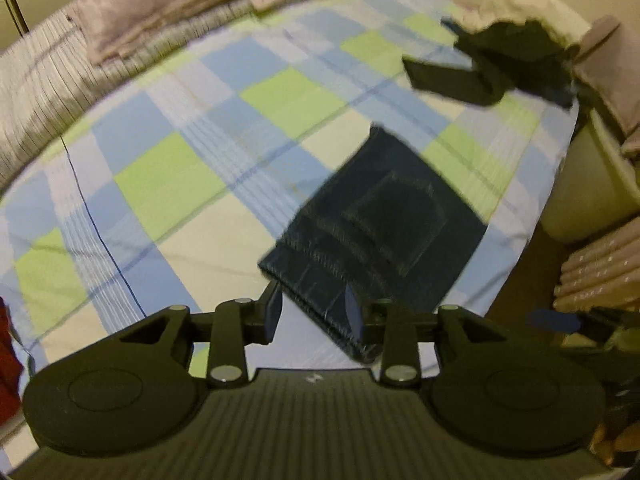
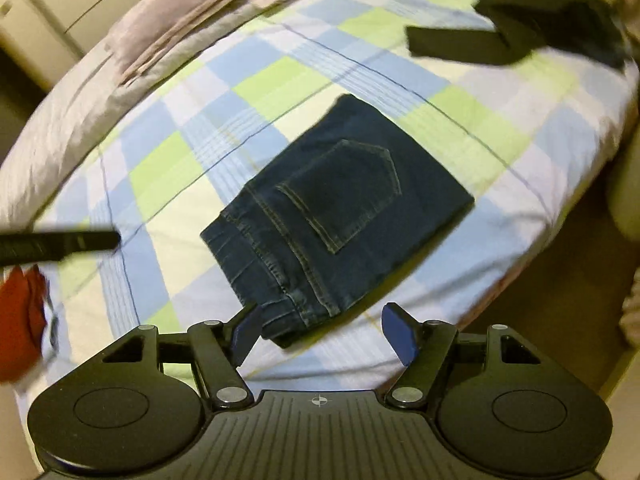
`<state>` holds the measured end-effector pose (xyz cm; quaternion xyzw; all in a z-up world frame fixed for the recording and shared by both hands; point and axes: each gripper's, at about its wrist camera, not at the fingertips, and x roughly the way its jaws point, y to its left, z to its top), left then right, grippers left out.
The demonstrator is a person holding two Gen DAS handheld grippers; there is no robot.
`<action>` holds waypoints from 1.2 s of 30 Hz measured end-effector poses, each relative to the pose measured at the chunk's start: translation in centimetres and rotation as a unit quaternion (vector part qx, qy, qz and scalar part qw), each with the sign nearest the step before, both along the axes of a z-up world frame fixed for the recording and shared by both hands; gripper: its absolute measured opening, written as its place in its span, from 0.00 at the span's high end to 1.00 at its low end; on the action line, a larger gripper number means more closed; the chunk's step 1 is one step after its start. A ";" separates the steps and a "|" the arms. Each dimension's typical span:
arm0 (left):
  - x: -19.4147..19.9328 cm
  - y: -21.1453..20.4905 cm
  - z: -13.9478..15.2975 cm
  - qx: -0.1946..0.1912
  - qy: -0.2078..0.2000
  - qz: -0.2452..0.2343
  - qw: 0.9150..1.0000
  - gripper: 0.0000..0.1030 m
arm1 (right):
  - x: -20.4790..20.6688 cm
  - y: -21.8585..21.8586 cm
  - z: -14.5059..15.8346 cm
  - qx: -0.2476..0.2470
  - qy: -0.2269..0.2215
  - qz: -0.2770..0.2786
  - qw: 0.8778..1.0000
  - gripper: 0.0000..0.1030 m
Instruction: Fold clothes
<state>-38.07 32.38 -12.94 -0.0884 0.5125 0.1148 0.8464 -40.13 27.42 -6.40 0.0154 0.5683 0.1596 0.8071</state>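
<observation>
Just released: jeans lay folded mid-frame on bed; left gripper half-spread, right gripper wide, both empty. Next likely needed reaching upper-right for dark garment.

Both views are evenly lit by soft, warm indoor light, fairly bright across the checked bedsheet, with no hard shadows or glare. Motion blur smears the left wrist view throughout; the folded jeans there look streaked, while in the right wrist view their stitching reads sharper. Fisheye distortion bows the bed's edges, and the corners fall to black. The far dark clothing is smeared and shapeless.
</observation>
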 end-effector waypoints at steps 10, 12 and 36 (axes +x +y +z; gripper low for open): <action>-1.2 -0.7 4.9 0.038 -0.032 0.057 0.997 0.64 | 1.4 0.7 2.3 0.006 -0.030 0.046 0.998 0.32; -1.3 -0.8 5.3 0.036 -0.036 0.073 0.996 0.64 | 2.0 0.6 2.7 0.008 -0.034 0.064 0.997 0.32; -4.7 -14.0 0.8 -0.033 -0.020 0.363 0.931 0.63 | 12.2 -10.7 2.6 -0.007 -0.018 0.337 0.941 0.32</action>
